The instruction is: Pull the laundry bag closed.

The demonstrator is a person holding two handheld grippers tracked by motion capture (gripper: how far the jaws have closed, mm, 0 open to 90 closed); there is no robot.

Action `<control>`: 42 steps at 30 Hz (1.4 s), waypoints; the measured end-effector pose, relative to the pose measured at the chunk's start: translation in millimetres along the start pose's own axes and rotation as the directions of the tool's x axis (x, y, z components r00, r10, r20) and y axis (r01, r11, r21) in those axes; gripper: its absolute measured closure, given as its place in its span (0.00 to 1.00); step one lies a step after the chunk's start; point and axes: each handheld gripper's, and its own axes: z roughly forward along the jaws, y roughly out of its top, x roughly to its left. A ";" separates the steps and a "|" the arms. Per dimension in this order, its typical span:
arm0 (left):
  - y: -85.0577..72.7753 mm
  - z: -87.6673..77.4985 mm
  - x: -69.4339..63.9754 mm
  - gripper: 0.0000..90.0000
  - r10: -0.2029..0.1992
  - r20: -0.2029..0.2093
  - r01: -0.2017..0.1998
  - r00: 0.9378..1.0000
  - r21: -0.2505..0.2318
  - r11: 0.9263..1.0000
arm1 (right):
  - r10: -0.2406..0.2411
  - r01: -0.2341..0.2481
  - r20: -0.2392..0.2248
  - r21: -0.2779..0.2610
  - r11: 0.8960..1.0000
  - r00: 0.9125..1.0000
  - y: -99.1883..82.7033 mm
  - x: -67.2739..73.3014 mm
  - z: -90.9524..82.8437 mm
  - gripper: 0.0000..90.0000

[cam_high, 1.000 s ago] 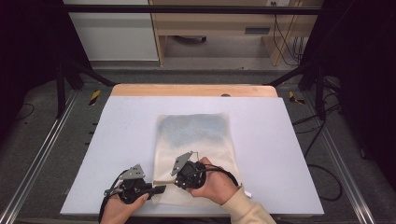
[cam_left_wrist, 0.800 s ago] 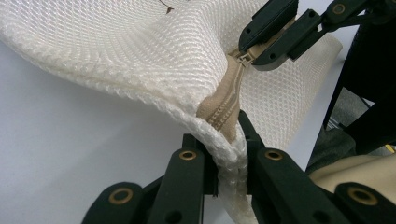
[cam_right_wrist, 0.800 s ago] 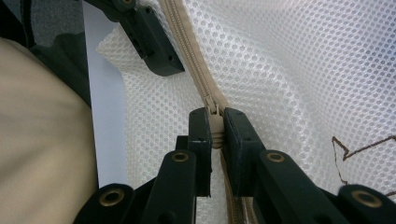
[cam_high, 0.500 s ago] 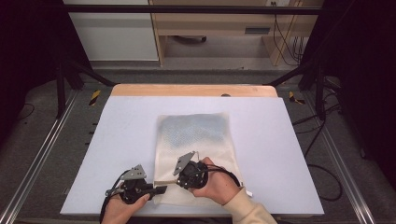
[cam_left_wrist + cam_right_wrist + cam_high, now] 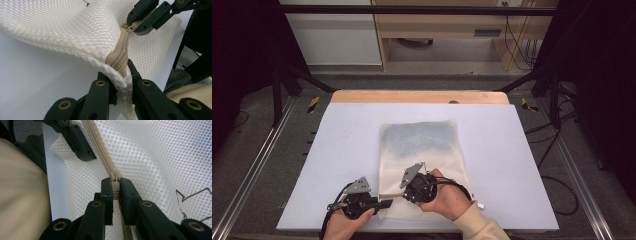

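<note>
White mesh bag (image 5: 422,150) flat on table (image 5: 337,145); left gripper (image 5: 122,86) pinches bag's zipper corner, right gripper (image 5: 115,191) clamps beige zipper pull (image 5: 115,185).

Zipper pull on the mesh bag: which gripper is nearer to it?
Right. The right gripper is shut on the zipper pull. The left gripper clamps the mesh bag at the zipper's end, apart from the pull.

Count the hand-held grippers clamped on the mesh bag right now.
2. The left hand-held gripper pinches the mesh bag's near corner at the zipper's end; the right hand-held gripper grips the zipper pull farther along.
</note>
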 end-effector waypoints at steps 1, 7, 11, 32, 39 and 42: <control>0.0 0.1 0.0 0.93 0.000 -0.001 0.000 1.000 0.000 1.000 | 0.005 -0.005 0.000 -0.005 1.000 1.000 -0.4 0.1 -0.3 0.91; 0.1 0.0 -0.7 0.93 0.002 0.003 -0.002 1.000 0.001 1.000 | 0.013 -0.013 0.002 -0.009 1.000 1.000 -3.6 0.0 -0.9 0.91; 0.0 0.1 -0.3 0.93 0.004 0.001 -0.004 1.000 -0.001 1.000 | 0.013 -0.013 -0.003 -0.013 1.000 1.000 -4.8 0.2 -1.6 0.91; 0.1 -1.8 -0.2 0.93 0.003 0.003 -0.003 1.000 -0.005 1.000 | 0.013 -0.013 0.004 -0.017 1.000 1.000 -10.7 1.9 -4.0 0.91; 0.2 -2.5 0.2 0.93 0.003 0.001 -0.003 1.000 -0.007 1.000 | 0.022 -0.022 0.006 -0.017 1.000 1.000 -13.7 0.9 -5.6 0.91; 0.2 -3.3 0.7 0.93 -0.001 0.001 0.001 1.000 -0.010 1.000 | 0.030 -0.030 0.016 -0.009 1.000 0.999 -16.1 0.2 -7.3 0.91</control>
